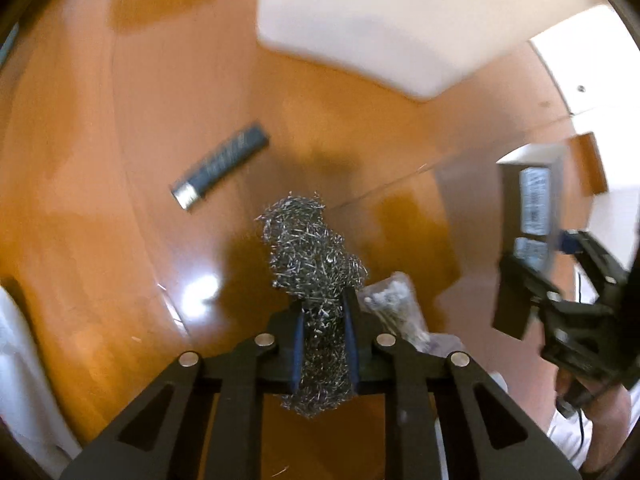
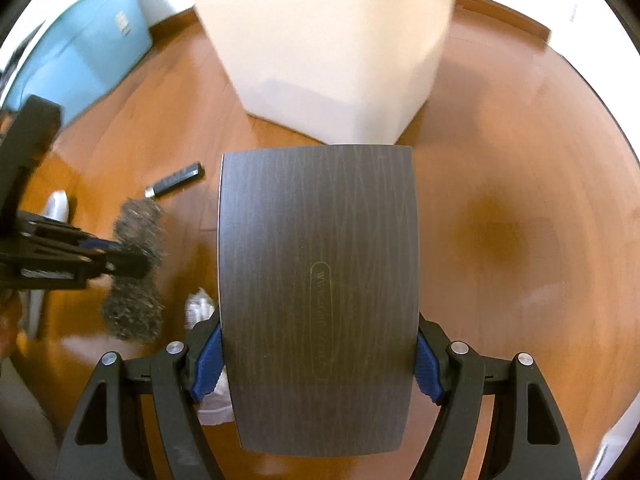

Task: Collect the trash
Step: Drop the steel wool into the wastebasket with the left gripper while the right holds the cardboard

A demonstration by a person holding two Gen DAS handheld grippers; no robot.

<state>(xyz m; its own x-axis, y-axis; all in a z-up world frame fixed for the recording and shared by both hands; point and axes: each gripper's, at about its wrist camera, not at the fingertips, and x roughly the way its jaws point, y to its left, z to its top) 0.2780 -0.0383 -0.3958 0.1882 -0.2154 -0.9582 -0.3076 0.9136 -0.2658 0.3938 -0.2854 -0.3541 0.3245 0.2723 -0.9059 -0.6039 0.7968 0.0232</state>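
My left gripper [image 1: 322, 312] is shut on a wad of steel wool [image 1: 312, 248] and holds it above the wooden floor. It also shows in the right wrist view [image 2: 132, 256] with the steel wool [image 2: 136, 304]. My right gripper [image 2: 318, 348] is shut on a dark grey box [image 2: 318, 280]; the box also shows in the left wrist view [image 1: 528, 216] with the right gripper [image 1: 560, 272]. A dark stick-shaped wrapper [image 1: 222, 164] lies on the floor, also seen in the right wrist view [image 2: 174, 180]. A clear plastic bag [image 1: 394, 308] lies under the left gripper.
A white bin-like block [image 2: 328, 48] stands on the floor ahead, also in the left wrist view [image 1: 400, 20]. A light blue box [image 2: 80, 56] stands at the far left. White crumpled material [image 2: 200, 308] lies by the right gripper's left finger.
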